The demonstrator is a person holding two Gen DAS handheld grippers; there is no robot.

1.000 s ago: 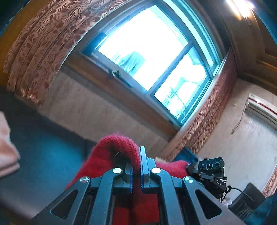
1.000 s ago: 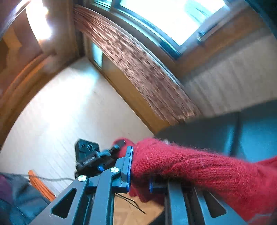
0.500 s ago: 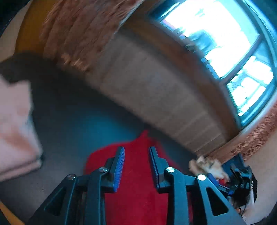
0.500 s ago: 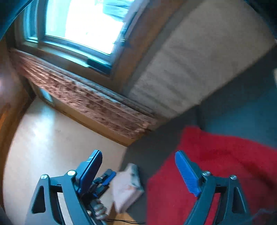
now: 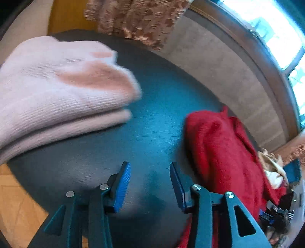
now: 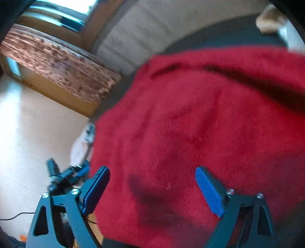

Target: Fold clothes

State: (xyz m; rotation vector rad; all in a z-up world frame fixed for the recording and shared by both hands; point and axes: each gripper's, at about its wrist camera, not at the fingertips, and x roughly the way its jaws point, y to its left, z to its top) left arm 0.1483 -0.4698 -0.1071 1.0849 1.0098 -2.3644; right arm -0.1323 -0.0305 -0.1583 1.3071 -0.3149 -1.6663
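Observation:
A red knitted sweater [image 5: 223, 150] lies rumpled on the dark table [image 5: 152, 126], to the right of my left gripper [image 5: 149, 169], which is open and empty above bare tabletop. In the right wrist view the red sweater [image 6: 200, 124] fills most of the frame. My right gripper [image 6: 152, 173] is wide open just above it, holding nothing. A folded pale pink garment [image 5: 57, 89] rests at the left of the table.
A cream crumpled cloth [image 5: 272, 167] lies at the table's far right, also in the right wrist view [image 6: 83, 141]. A black device with cables [image 6: 63, 175] sits beyond the table edge. Wall, curtain [image 5: 137, 17] and window stand behind. Wooden floor [image 5: 17, 200] lies below left.
Both grippers held the red sweater up a second ago, then opened and let it drop onto the table. Both views have since tilted down toward the table; the left one has swung left.

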